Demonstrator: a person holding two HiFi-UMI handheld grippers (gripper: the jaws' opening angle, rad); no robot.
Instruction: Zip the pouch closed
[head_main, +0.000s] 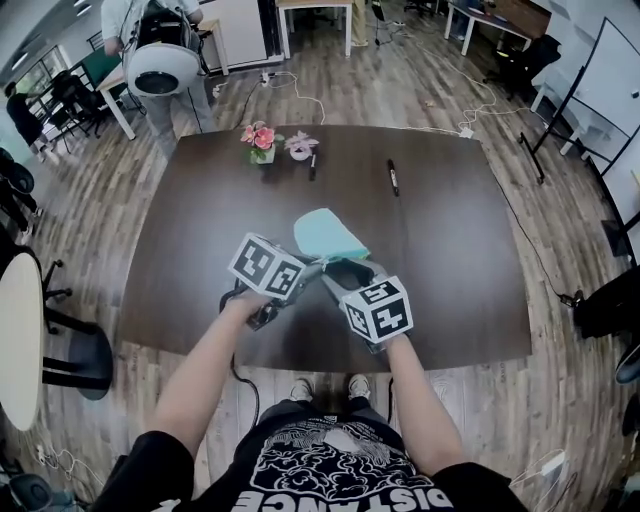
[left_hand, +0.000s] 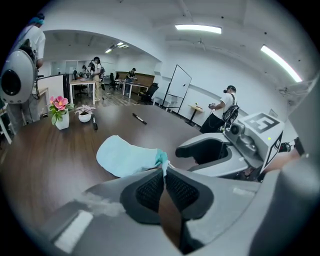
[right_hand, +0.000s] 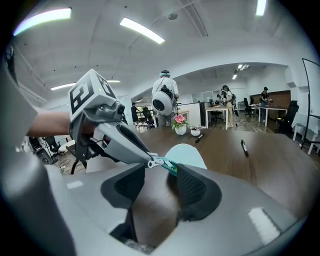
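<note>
The left gripper (left_hand: 164, 171) had its jaws pressed together on the zipper pull (right_hand: 151, 162) at the near end of the pale blue pouch (left_hand: 125, 155), which was raised from the table (head_main: 190, 220). The zip probably still had to be drawn along, though the pouch mouth was hidden. The right gripper (right_hand: 161, 172) stood spread, with the zipper tape (right_hand: 171, 166) beside its right pad, unclamped.
</note>
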